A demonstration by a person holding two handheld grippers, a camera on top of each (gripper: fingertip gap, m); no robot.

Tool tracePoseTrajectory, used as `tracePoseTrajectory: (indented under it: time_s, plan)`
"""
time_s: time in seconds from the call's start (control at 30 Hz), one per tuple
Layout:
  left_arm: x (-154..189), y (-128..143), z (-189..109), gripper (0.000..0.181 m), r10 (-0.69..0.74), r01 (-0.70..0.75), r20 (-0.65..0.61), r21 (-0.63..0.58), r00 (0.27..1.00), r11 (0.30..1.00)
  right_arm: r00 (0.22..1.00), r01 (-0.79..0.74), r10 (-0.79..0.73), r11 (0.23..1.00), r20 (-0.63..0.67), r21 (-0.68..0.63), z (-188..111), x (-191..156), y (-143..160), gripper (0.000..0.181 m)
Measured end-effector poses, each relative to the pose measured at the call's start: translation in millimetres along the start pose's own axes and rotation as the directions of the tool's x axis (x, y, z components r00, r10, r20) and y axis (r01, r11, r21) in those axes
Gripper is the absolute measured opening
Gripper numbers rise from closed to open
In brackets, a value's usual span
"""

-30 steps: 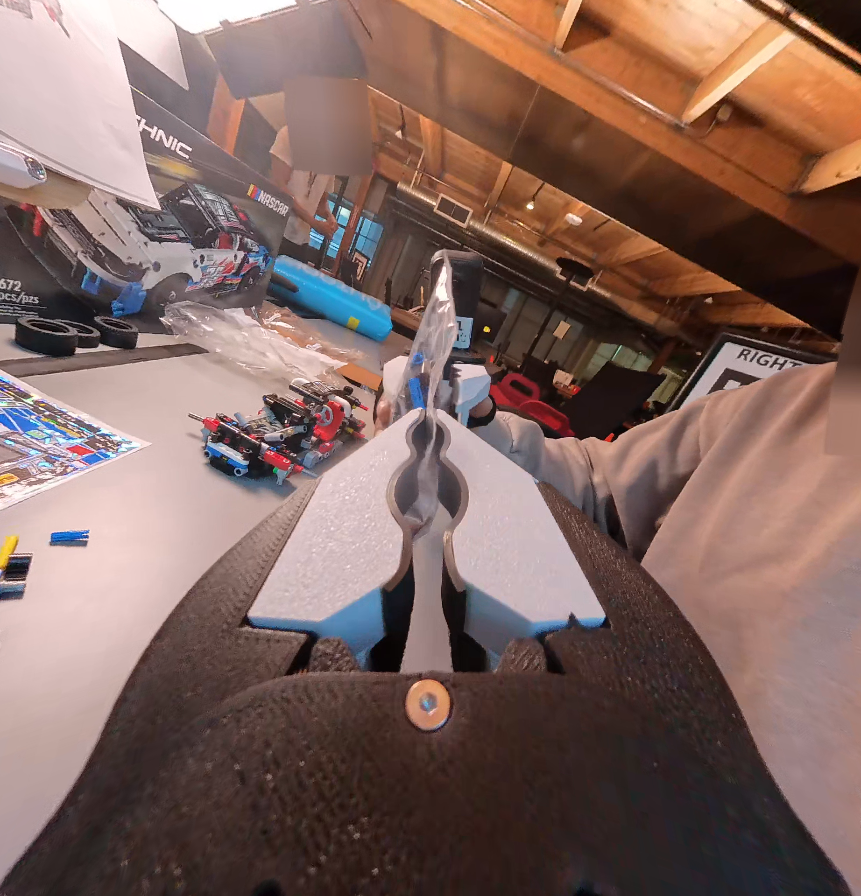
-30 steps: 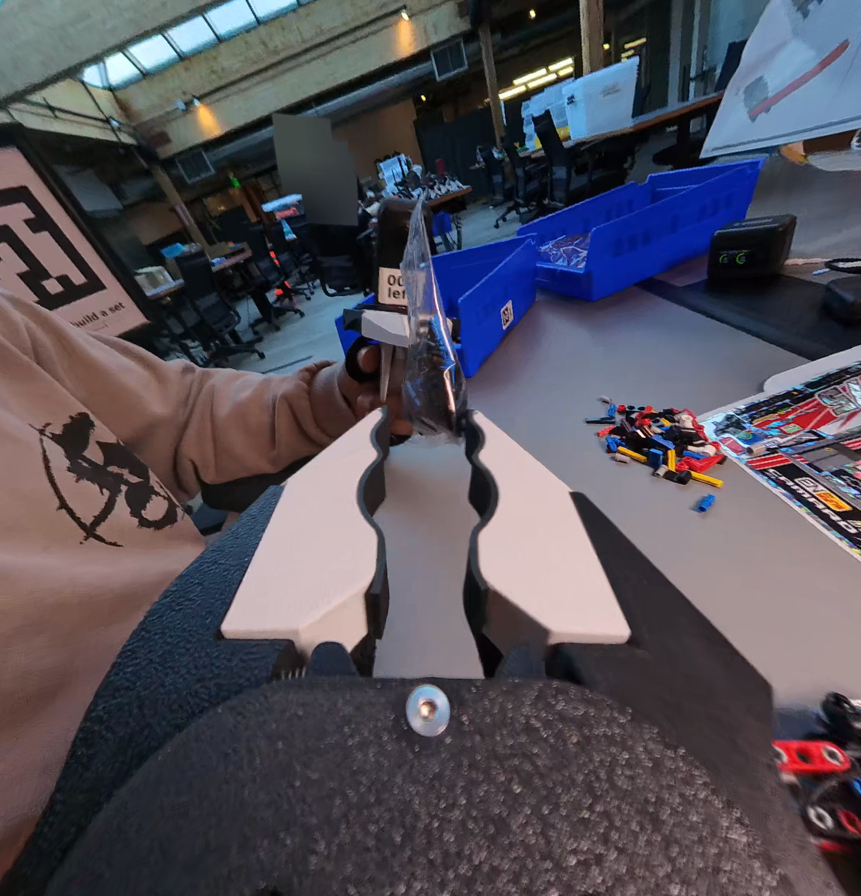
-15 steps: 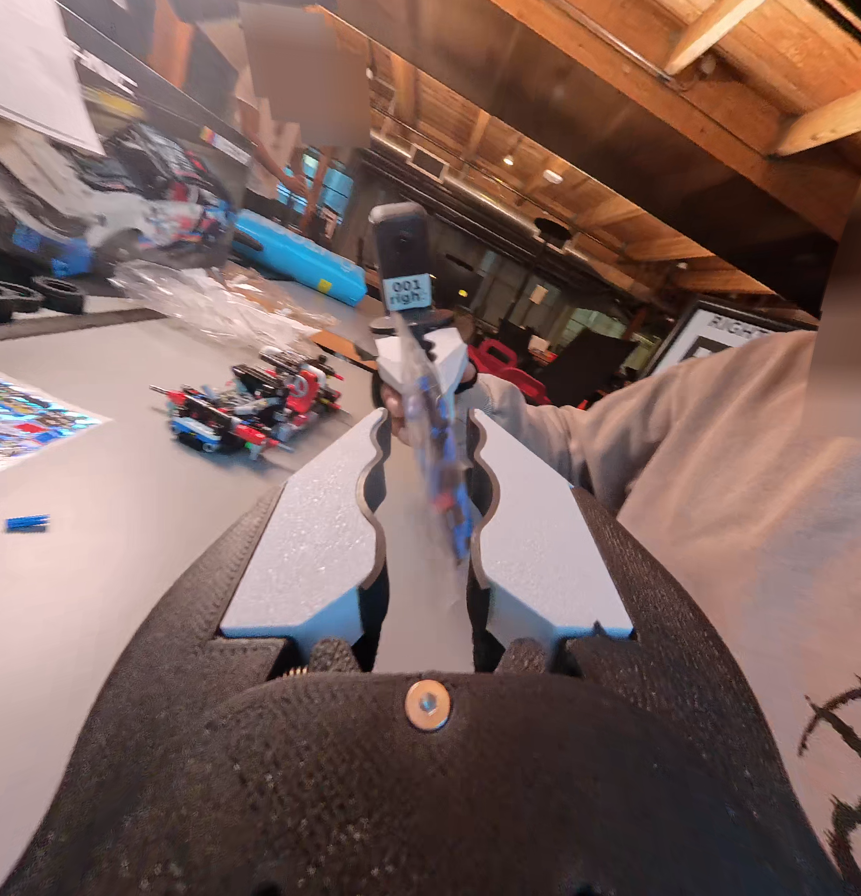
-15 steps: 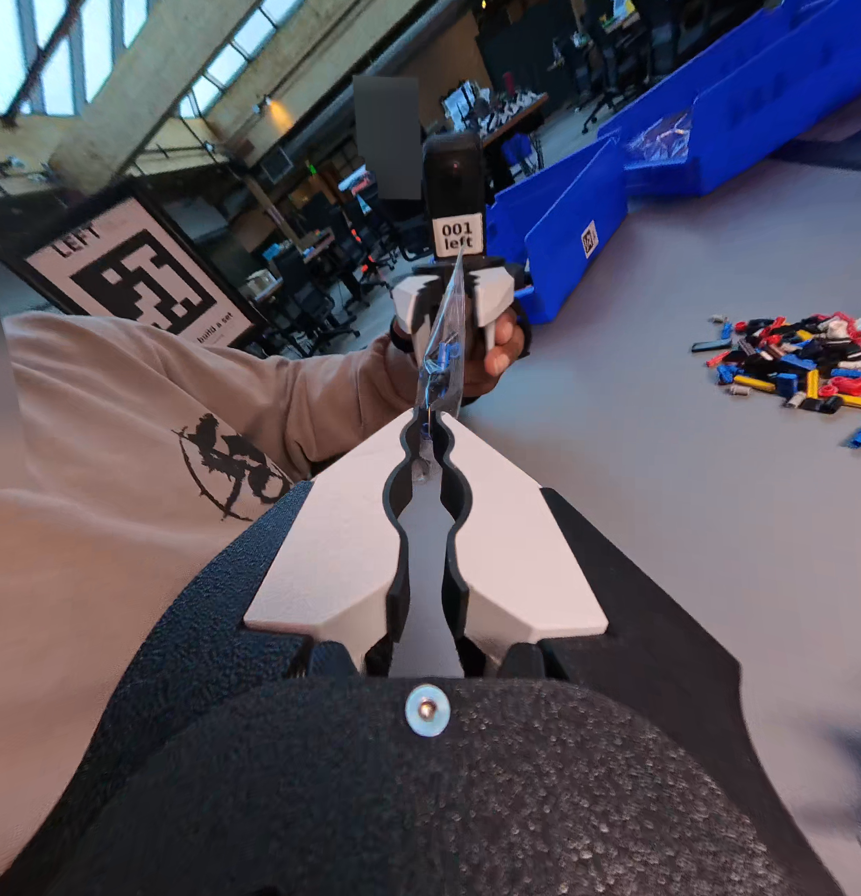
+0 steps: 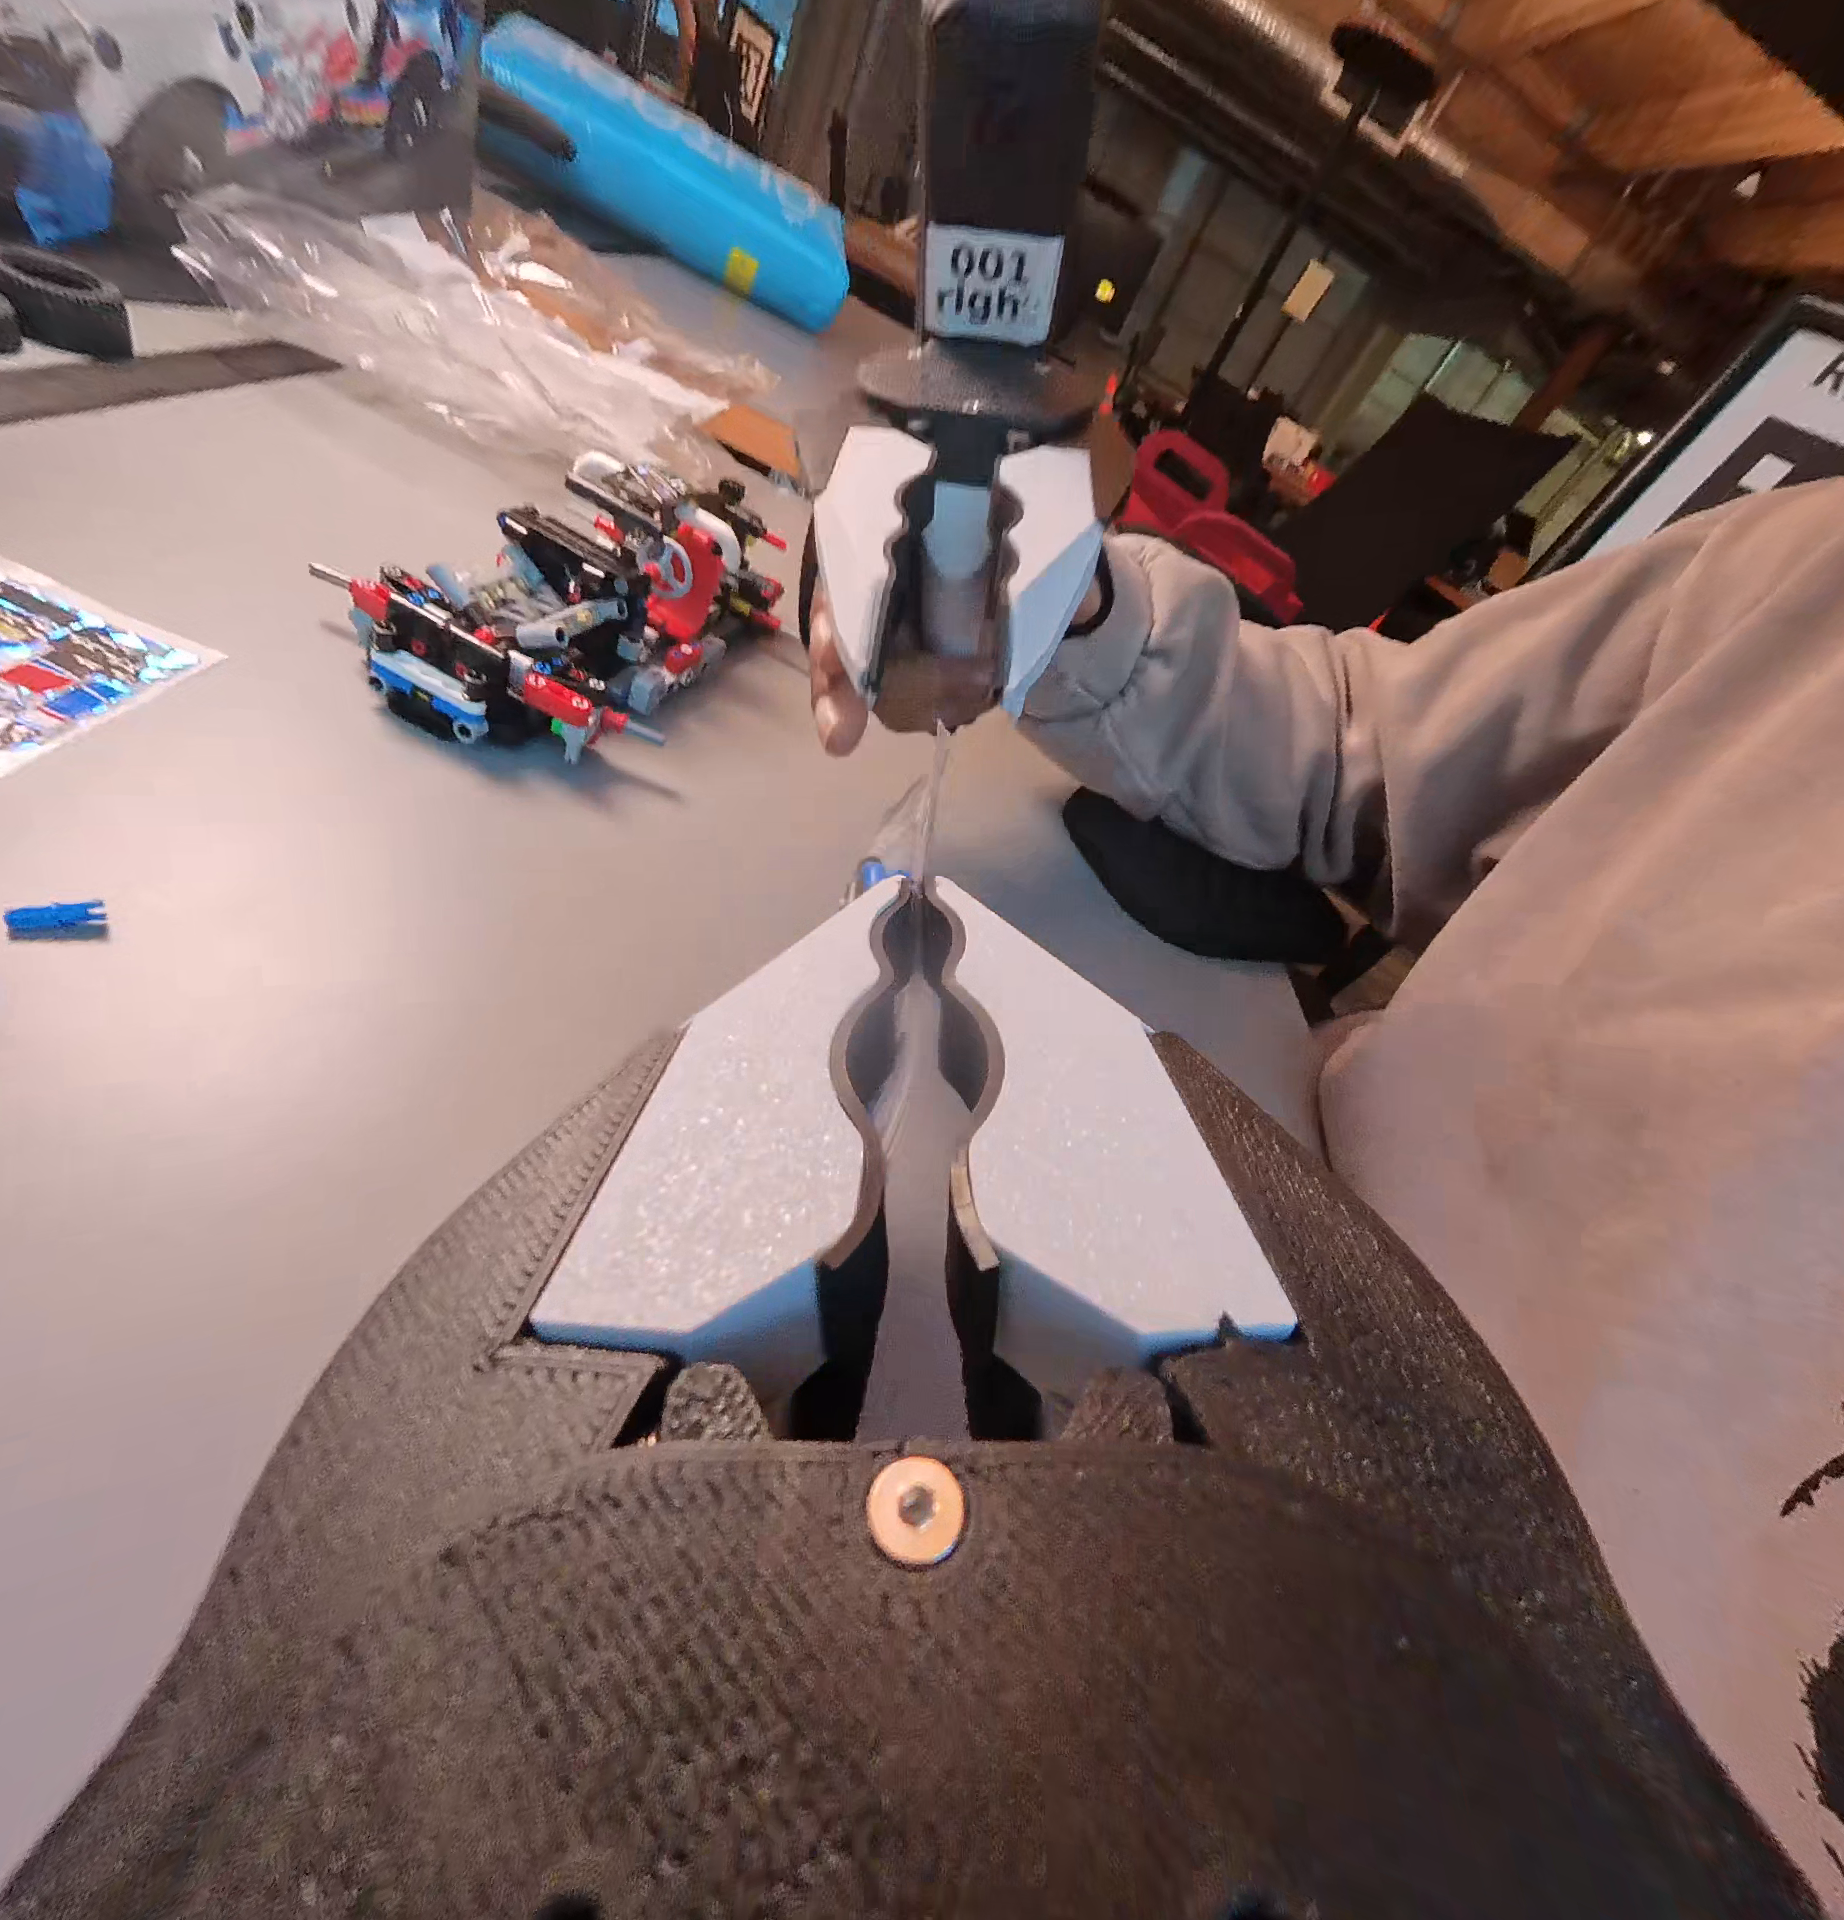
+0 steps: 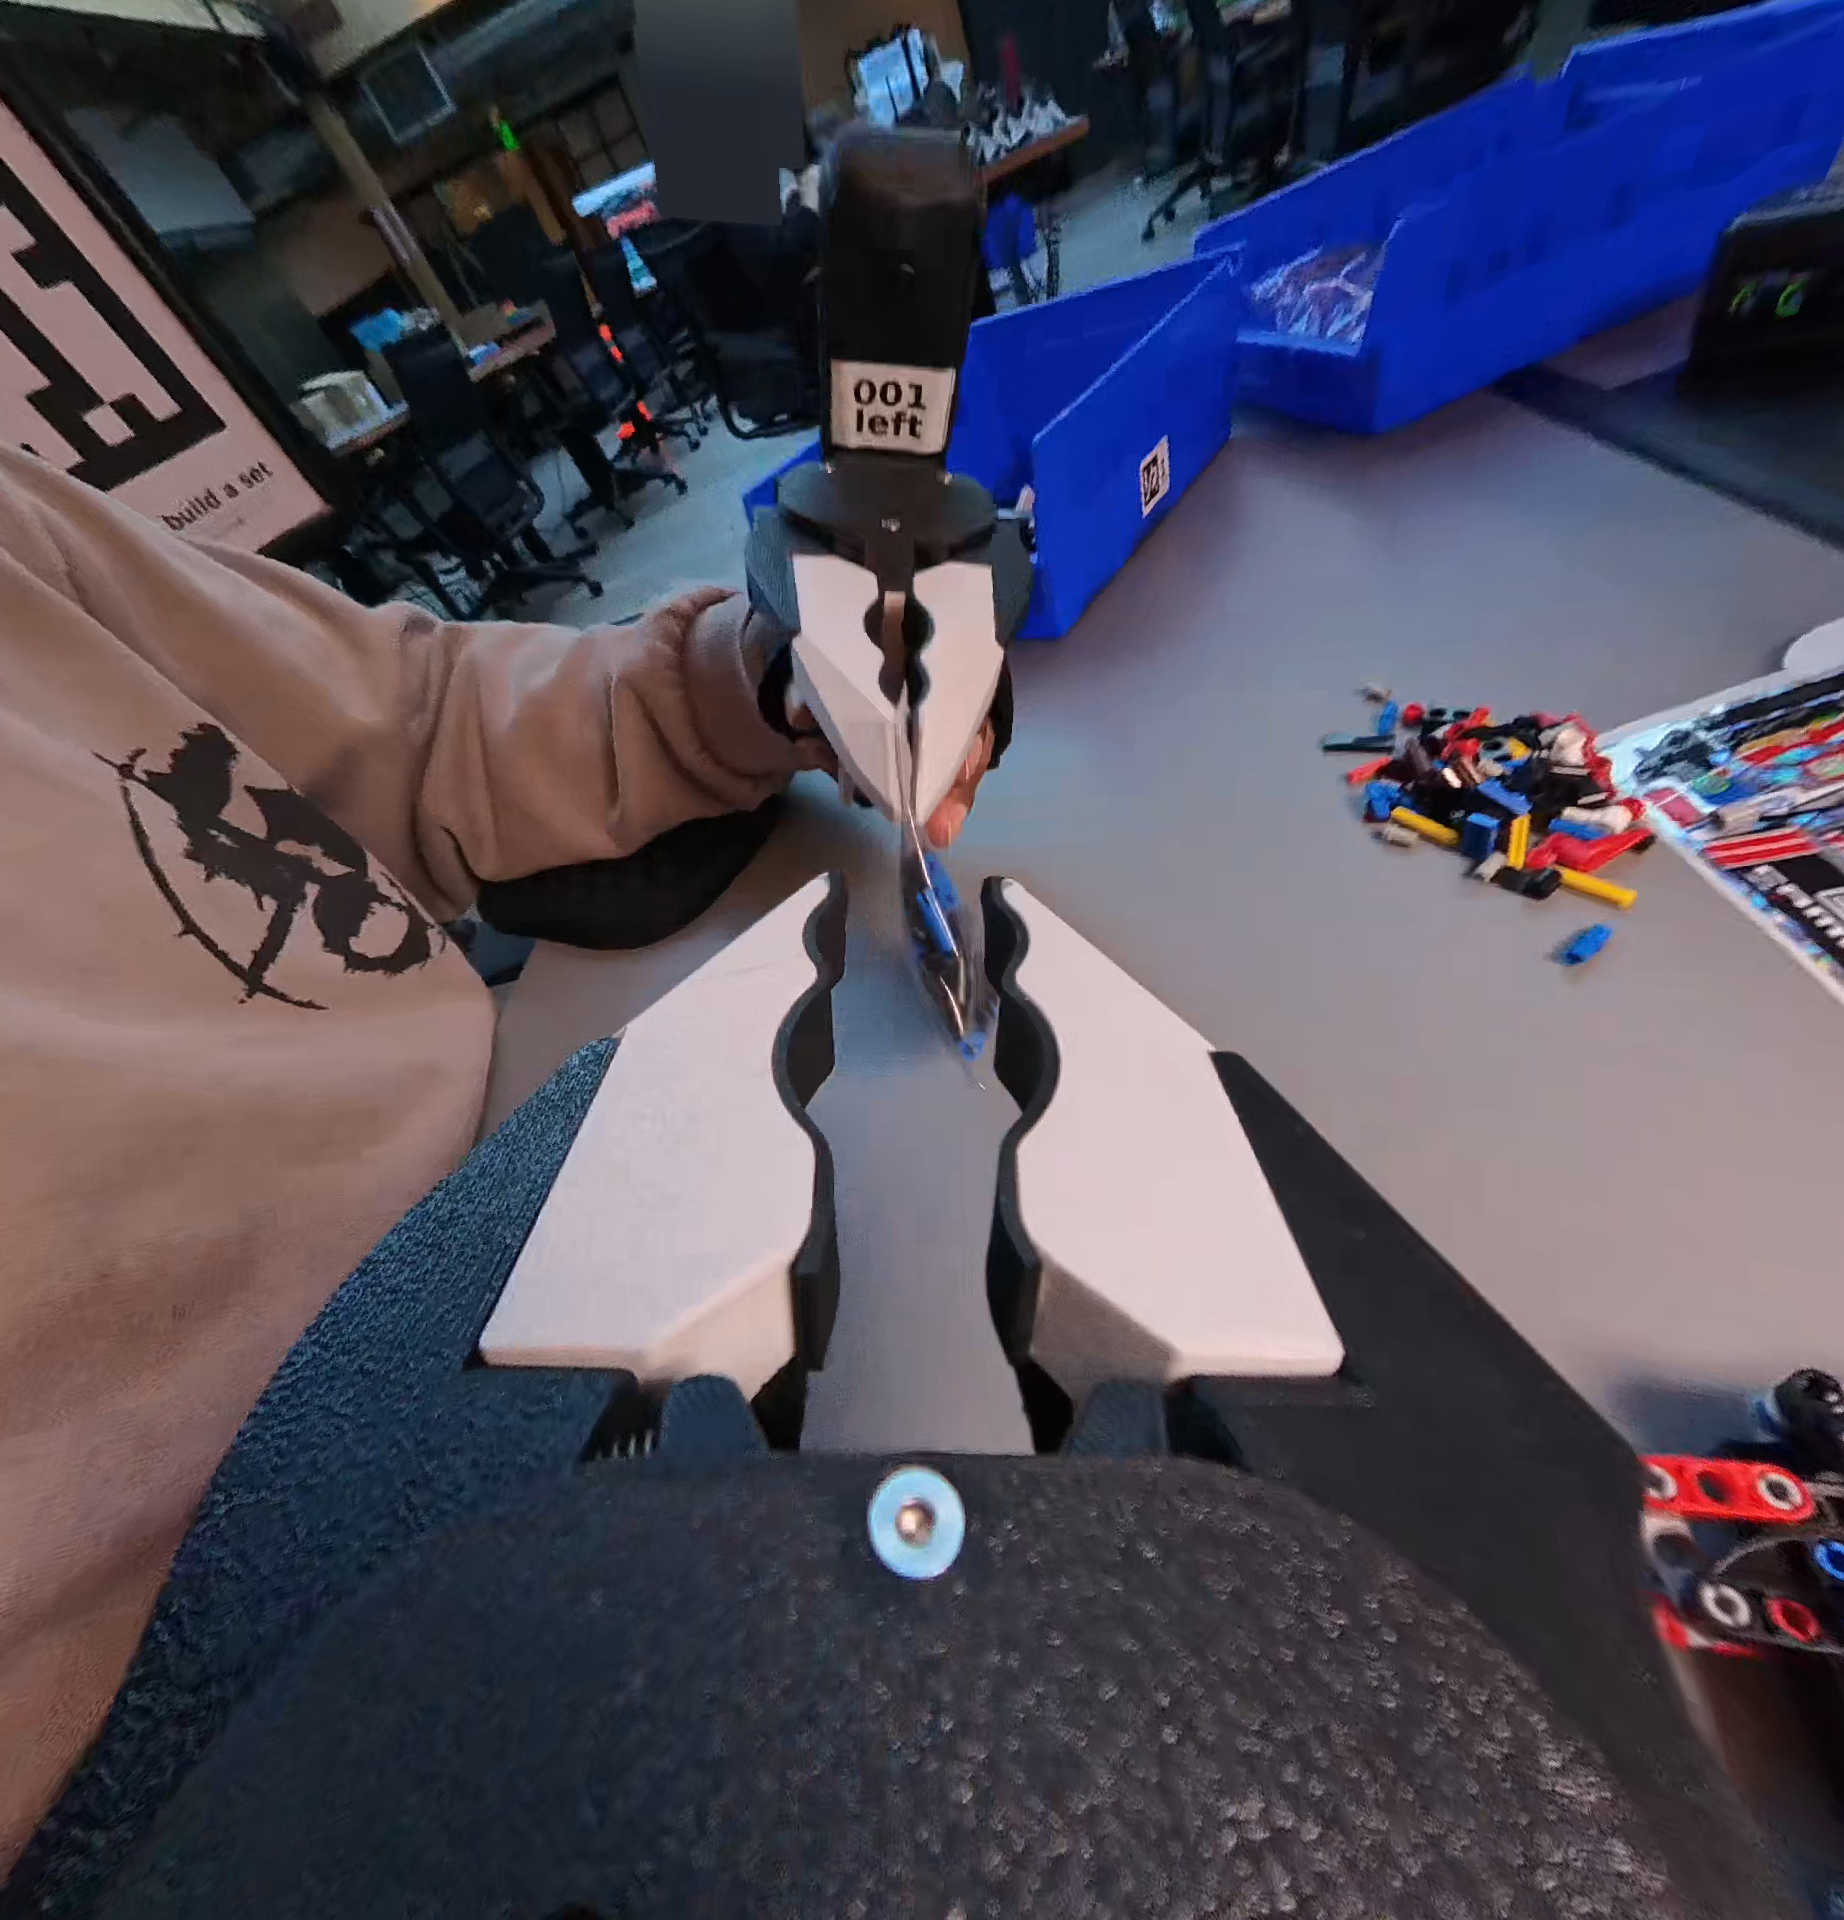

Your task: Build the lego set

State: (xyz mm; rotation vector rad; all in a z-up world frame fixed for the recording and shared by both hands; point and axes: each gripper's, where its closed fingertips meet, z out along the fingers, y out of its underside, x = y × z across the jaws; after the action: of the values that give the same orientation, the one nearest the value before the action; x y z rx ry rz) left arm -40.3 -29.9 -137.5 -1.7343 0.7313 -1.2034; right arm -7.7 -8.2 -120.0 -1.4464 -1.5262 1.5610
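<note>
Above the counter [image 6: 1261,1091], bag [image 6: 939,956] now pinched in left gripper [image 5: 913,894] jaws only (right gripper [image 6: 913,914] jaws parted), regrasp pending.

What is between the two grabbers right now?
A small clear bag of blue pieces hangs from the shut left gripper, dangling between the open right gripper's fingers, in the right wrist view.

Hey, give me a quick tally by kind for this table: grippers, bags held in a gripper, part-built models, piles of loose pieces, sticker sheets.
Grippers: 2, the left gripper and the right gripper
Clear bag of small parts: 1, pinched in the left gripper
Part-built lego car: 1
Pile of loose pieces: 1
Sticker sheet: 1
Total: 6
</note>
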Motion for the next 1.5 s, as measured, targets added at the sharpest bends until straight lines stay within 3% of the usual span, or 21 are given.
tracePoseTrajectory:
  time_s: [0.2,0.33,0.4,0.6,0.83,0.97,1.03,1.2,1.5]
  plan:
    - [17,23,20,0.000,-0.031,0.022,-0.057,-0.147,0.998,0.989,0.985,0.164,-0.168,0.981,-0.036,-0.106,24,-13,12,0.020]
    - [25,31,26,0.000,0.004,-0.015,-0.051,-0.211,0.999,0.977,0.984,0.178,-0.177,0.971,0.022,-0.158,34,-26,22,0.000]
    - [29,29,24,0.000,0.034,-0.046,-0.057,-0.210,0.998,0.977,0.982,0.185,-0.180,0.973,0.048,-0.137,34,-31,21,0.000]
    - [46,-1,14,0.003,0.133,-0.138,-0.078,-0.065,0.988,0.988,0.990,-0.007,0.010,1.000,0.141,-0.022,32,-49,-3,0.000]
    - [16,31,20,0.000,-0.023,0.013,-0.057,-0.161,0.998,0.987,0.985,-0.130,0.143,0.984,0.100,-0.121,40,-20,35,0.000]
    - [7,48,29,0.000,-0.033,0.024,-0.033,-0.238,0.999,0.971,0.996,-0.029,0.045,0.978,0.075,-0.206,38,-11,57,0.000]
    - [7,51,31,0.000,-0.032,0.020,-0.040,-0.257,0.999,0.966,0.997,0.023,-0.006,0.973,0.074,-0.229,37,-11,60,0.006]
    - [8,58,32,0.000,-0.050,0.030,-0.059,-0.290,0.997,0.956,0.994,0.094,-0.079,0.963,0.070,-0.251,38,-10,65,0.001]
    - [7,54,30,0.004,-0.059,0.045,-0.050,-0.251,0.997,0.967,0.989,0.146,-0.136,0.958,0.059,-0.245,39,-10,65,0.000]
